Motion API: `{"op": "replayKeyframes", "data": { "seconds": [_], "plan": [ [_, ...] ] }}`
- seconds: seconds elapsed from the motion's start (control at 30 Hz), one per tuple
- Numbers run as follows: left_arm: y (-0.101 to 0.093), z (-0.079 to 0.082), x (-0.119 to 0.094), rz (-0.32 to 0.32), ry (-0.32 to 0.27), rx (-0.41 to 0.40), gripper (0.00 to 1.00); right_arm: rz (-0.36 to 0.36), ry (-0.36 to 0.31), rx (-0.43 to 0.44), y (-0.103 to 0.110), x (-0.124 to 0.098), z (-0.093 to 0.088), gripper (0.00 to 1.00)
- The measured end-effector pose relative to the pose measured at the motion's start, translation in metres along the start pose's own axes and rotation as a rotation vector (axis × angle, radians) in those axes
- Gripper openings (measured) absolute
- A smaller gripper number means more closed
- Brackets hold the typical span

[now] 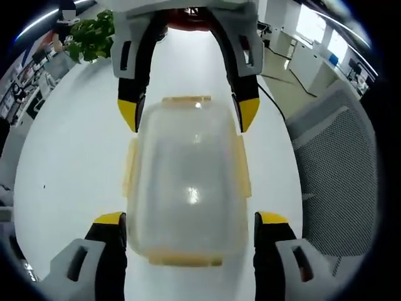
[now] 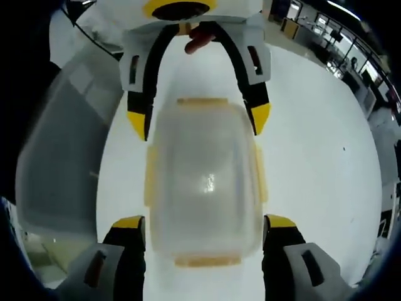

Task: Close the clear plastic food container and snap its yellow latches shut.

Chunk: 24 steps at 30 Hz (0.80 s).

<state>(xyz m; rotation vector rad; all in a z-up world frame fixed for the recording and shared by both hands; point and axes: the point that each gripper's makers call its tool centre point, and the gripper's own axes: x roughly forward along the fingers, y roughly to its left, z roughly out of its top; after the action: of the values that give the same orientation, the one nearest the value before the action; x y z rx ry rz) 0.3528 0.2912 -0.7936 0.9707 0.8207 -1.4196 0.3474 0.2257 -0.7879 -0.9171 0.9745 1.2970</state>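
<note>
The clear plastic food container (image 1: pixel 188 182) lies on the white table (image 1: pixel 75 157) with its lid on top. Yellow latches (image 1: pixel 130 169) stick out from its long sides, and more yellow latches sit at its two ends. My left gripper (image 1: pixel 191 222) is open, its yellow-tipped jaws standing either side of the container's near end. Facing it, my right gripper (image 1: pixel 188 116) is open astride the far end. In the right gripper view the same container (image 2: pixel 203 182) lies between my right gripper (image 2: pixel 203 226) and my left gripper (image 2: pixel 198 119), with side latches (image 2: pixel 150 175) flared outward.
A grey mesh office chair (image 1: pixel 338 175) stands just beyond the table's edge, also seen as the chair (image 2: pixel 62 144). A green plant (image 1: pixel 94 31) sits at the table's far end. A person's finger (image 2: pixel 199 39) shows behind the left gripper. Office desks lie in the background.
</note>
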Motion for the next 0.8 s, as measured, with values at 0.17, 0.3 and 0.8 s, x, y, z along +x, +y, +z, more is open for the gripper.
{"op": "replayKeyframes", "data": {
  "seconds": [0.17,0.3,0.8],
  "plan": [
    [0.004,-0.002,0.006,0.011,0.022,0.010,0.84,0.002,0.018,-0.020,-0.003,0.004,-0.003,0.77],
    [0.003,-0.002,0.011,0.015,0.038,0.003,0.86,0.005,0.014,-0.014,-0.003,0.006,-0.002,0.78],
    [0.005,-0.002,0.020,-0.002,0.088,-0.002,0.91,-0.001,-0.031,0.005,-0.004,0.008,-0.001,0.78]
  ]
}}
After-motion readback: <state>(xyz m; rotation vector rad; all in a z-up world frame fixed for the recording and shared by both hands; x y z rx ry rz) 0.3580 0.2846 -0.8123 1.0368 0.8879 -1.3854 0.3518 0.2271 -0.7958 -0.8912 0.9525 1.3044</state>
